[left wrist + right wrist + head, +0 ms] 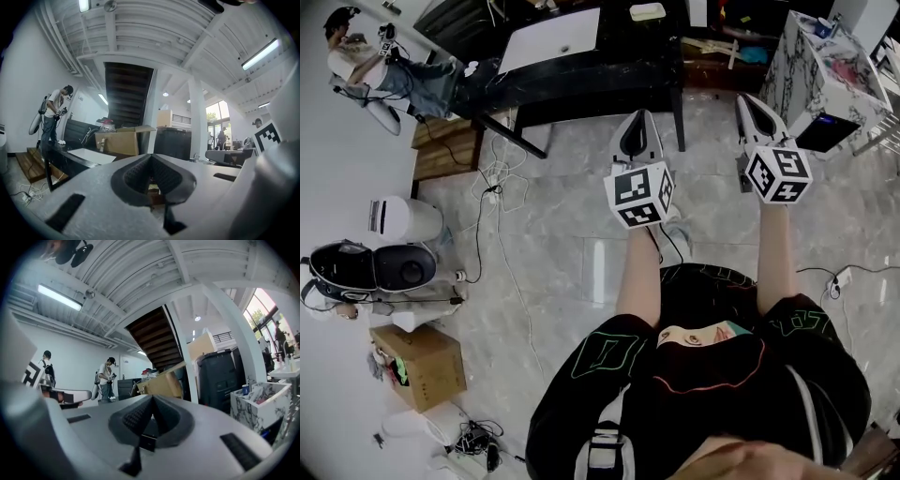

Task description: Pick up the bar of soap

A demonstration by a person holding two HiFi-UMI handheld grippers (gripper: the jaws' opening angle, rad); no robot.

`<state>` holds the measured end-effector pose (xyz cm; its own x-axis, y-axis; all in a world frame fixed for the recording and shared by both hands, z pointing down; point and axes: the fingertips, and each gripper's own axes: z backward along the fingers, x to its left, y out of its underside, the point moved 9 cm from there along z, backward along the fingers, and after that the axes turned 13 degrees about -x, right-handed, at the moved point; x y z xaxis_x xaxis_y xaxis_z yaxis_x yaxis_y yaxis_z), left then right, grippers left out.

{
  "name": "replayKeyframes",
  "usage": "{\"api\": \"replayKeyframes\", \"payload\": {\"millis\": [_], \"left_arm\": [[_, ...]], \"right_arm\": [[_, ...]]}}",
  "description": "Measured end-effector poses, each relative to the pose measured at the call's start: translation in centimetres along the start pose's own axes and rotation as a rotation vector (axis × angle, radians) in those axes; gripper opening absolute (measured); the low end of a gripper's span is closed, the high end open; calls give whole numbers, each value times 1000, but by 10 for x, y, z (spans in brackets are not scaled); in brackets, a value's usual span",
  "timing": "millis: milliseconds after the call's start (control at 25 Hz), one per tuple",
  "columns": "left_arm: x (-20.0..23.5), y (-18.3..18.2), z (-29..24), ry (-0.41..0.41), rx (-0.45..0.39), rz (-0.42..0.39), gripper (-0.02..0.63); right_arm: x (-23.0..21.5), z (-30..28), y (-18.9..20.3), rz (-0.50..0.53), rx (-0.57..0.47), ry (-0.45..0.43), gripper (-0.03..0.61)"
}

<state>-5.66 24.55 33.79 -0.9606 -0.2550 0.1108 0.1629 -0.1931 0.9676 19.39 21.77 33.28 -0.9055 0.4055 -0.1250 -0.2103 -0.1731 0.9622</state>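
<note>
Soap bar, the thing I am after, is showing in none of my views, so I am working without knowing its place. Nearest me, I am holding the left gripper [639,116] and the right gripper [751,99] level and side by side, each with its jaws pressed together on nothing. Loose black and white cables [492,186] are trailing over the grey tiled floor [562,244] at ten o'clock. Beyond the grippers, at twelve o'clock, the long black table [619,67] is carrying a white rectangular board [548,39]. At two o'clock the white marble-patterned cabinet [806,70] is standing near the right gripper's tip. I am judging the risks as clipping that cabinet's corner, arriving with jaws closed and shoving the slippery bar away, or snagging a cable underfoot.
</note>
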Motion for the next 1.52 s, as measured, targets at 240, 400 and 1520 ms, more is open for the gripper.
{"api": "replayKeyframes", "payload": {"millis": [240,400,1520], "left_arm": [[24,30,-40,-9,75,22,8],[41,48,-68,-9,116,40,8],[149,97,-236,-49,123,202,8]], "right_arm": [[-8,-47,33,-5,68,0,6],[-13,-80,52,13,114,4,5],[-40,-264,91,94,210,6,5]]}}
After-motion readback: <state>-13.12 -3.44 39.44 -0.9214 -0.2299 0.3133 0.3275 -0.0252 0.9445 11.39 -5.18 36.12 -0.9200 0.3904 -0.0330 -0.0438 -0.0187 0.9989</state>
